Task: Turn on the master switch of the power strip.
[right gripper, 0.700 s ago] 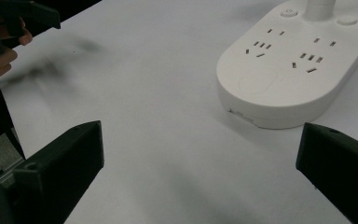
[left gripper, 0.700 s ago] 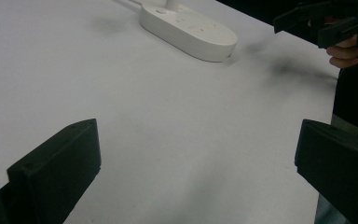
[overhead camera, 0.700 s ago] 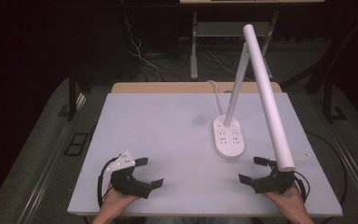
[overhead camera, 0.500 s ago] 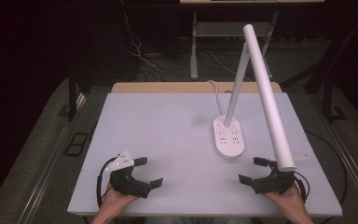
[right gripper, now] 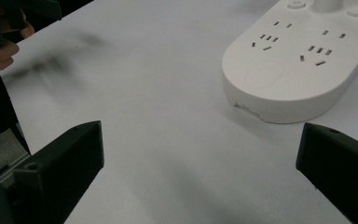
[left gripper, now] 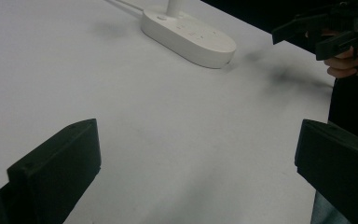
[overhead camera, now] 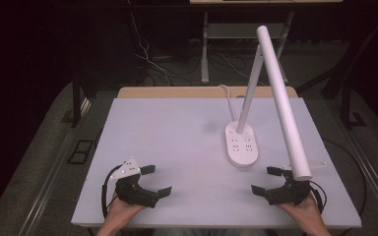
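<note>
No readable text, label, brand, number or sign anywhere. Only unlettered socket slots and plain round buttons on the white lamp base [right gripper: 303,65].
</note>
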A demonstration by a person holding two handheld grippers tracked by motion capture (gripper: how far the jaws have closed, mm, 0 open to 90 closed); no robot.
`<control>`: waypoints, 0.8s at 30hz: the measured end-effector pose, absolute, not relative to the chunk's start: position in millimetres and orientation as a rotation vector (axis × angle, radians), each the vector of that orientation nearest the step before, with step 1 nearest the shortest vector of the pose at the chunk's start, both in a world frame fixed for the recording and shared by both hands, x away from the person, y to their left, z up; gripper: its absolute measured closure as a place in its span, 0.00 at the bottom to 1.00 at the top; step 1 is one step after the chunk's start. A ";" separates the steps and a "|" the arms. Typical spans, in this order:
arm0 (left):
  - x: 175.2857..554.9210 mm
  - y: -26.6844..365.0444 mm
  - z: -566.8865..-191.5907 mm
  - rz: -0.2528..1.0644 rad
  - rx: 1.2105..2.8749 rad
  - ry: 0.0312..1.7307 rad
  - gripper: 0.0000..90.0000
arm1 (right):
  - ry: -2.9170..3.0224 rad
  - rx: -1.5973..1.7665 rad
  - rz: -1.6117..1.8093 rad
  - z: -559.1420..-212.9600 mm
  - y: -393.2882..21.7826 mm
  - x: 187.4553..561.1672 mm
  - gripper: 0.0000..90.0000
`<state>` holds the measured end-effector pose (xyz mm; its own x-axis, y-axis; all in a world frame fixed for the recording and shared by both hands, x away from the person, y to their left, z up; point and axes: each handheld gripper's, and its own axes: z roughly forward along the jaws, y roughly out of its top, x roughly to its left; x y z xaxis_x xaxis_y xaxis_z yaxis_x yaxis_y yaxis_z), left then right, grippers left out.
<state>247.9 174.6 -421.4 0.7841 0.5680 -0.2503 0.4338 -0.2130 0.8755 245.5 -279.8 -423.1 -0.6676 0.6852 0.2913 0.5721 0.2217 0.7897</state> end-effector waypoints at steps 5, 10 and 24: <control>247.1 171.0 -420.5 0.151 1.872 0.761 0.00 | 2.362 1.220 1.443 -422.2 -280.3 245.6 0.00; 247.9 170.3 -419.1 0.139 1.894 0.758 0.00 | 2.359 1.229 1.442 -421.7 -280.5 245.8 0.00; 255.1 175.6 -403.7 0.125 1.895 0.759 0.00 | 2.353 1.243 1.436 -421.6 -280.8 246.7 0.00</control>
